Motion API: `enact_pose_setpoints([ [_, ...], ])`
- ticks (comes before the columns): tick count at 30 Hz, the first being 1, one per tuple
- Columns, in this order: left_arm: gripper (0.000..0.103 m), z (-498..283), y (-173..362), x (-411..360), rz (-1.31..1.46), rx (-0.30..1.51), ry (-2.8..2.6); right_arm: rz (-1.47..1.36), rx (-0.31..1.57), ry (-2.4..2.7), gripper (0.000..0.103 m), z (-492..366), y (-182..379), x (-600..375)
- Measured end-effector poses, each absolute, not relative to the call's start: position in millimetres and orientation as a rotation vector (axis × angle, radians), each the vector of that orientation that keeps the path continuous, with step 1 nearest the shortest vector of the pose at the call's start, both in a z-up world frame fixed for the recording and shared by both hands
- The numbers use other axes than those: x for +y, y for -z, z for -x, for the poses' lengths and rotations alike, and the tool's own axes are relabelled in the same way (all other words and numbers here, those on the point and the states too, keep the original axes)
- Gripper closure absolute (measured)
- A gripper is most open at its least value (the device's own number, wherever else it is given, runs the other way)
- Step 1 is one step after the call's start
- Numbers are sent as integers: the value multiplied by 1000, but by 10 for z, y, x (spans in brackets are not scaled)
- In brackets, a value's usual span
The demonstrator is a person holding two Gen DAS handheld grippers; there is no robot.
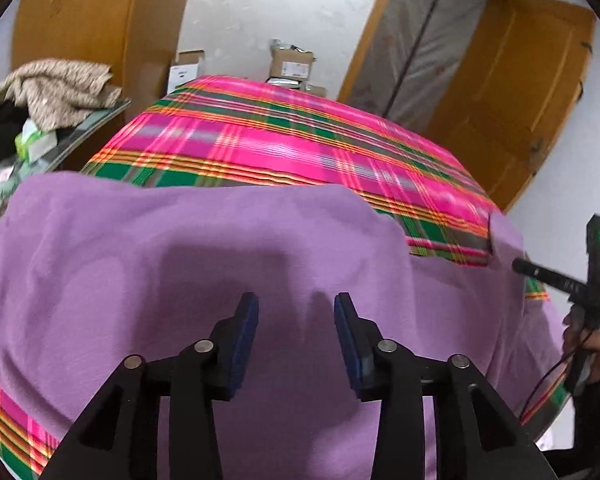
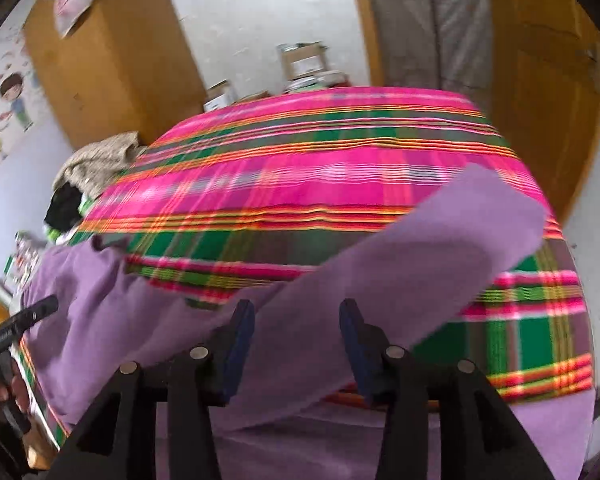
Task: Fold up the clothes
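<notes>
The garment [image 1: 228, 264] is a plain lilac purple, with no print showing. Under it the cloth [image 1: 284, 136] covering the table is bright pink plaid, crossed by green bands and thin orange, yellow and red stripes. Both grippers are black with dark blue pads [image 1: 244, 336]. The doors [image 1: 512, 92] are honey-brown wood. Off the cloth's left edge a heap of fabric [image 1: 60, 84] looks beige and speckled, though blurred.
</notes>
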State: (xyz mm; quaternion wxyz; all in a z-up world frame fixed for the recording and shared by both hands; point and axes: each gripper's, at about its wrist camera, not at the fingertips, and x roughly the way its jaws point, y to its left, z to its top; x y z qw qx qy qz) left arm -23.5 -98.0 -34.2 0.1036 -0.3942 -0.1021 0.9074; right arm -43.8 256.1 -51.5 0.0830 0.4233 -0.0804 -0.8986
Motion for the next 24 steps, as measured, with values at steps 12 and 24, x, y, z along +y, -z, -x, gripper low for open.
enact_pose_setpoints([
  [12, 60, 313, 439, -784, 1224, -220, -2664, -1386, -215, 2759, 58, 912, 622, 2496],
  [24, 60, 326, 477, -771, 1231, -211, -2646, -1461, -109, 2784, 94, 960, 732, 2487],
])
